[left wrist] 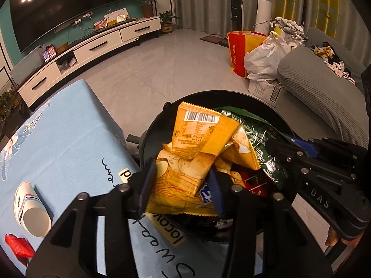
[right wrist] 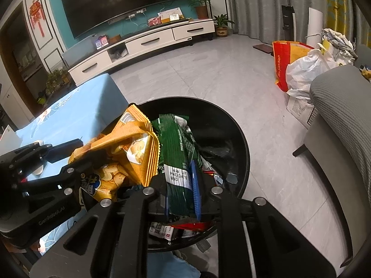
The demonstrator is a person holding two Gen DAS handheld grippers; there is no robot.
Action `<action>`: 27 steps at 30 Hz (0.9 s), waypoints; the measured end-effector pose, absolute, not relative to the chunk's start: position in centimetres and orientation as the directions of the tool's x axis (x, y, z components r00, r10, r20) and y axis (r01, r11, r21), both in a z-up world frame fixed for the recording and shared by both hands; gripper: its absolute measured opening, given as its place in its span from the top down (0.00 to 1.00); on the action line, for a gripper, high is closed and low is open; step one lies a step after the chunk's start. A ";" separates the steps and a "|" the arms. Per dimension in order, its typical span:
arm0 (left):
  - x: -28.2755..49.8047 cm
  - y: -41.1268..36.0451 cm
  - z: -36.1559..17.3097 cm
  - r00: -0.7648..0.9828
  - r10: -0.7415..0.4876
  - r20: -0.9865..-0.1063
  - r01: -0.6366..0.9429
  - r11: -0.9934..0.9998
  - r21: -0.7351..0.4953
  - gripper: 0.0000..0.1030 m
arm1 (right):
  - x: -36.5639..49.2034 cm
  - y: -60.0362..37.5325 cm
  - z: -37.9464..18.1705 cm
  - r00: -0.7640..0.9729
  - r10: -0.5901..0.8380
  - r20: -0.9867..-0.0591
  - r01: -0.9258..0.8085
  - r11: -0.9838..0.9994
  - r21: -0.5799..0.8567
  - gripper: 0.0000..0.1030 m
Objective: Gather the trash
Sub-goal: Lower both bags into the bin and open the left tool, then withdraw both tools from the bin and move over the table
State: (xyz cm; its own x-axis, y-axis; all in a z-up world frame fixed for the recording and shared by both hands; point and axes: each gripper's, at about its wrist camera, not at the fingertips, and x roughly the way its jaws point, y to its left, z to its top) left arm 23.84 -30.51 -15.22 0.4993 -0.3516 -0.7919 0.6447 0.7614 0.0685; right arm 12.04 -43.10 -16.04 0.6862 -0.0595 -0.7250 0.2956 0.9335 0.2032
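My left gripper (left wrist: 180, 185) is shut on a crumpled yellow chip bag (left wrist: 197, 148) and holds it over the black round trash bin (left wrist: 273, 111). My right gripper (right wrist: 182, 192) is shut on a green snack wrapper (right wrist: 178, 153) above the same bin (right wrist: 241, 139). The yellow bag (right wrist: 134, 146) and the left gripper (right wrist: 76, 162) show at the left of the right wrist view. The green wrapper (left wrist: 262, 134) and the right gripper (left wrist: 287, 148) show at the right of the left wrist view. Other wrappers lie inside the bin.
A table with a light blue cloth (left wrist: 65, 139) stands left of the bin. On it lie a tipped paper cup (left wrist: 31, 210) and a red wrapper (left wrist: 18, 246). A grey sofa (left wrist: 324, 92), bags (left wrist: 255, 53) and a TV cabinet (left wrist: 92, 48) stand around the tiled floor.
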 end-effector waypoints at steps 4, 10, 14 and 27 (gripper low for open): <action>23.8 -30.1 -14.9 0.506 -0.355 -0.786 0.639 0.767 0.065 0.40 | 11.6 -43.2 -15.6 0.692 -0.069 -0.719 0.306 0.930 0.205 0.64; 23.4 -29.1 -13.9 0.522 -0.362 -0.773 0.627 0.777 0.059 0.34 | 10.6 -43.4 -14.8 0.703 -0.081 -0.707 0.325 0.920 0.219 0.53; 22.8 -28.3 -13.1 0.535 -0.361 -0.764 0.618 0.784 0.062 0.27 | 9.6 -43.4 -14.2 0.711 -0.081 -0.699 0.335 0.913 0.235 0.41; 18.1 -21.2 -8.7 0.624 -0.328 -0.710 0.515 0.855 0.057 0.03 | 5.1 -40.8 -11.1 0.726 -0.068 -0.685 0.332 0.906 0.262 0.05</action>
State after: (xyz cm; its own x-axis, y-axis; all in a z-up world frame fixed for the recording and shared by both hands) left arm 18.06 -21.20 -8.74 0.6237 -0.3279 -0.7095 0.5150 0.8553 0.0574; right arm 5.11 -40.81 -11.11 0.7258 -0.0676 -0.6846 0.3315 0.9063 0.2620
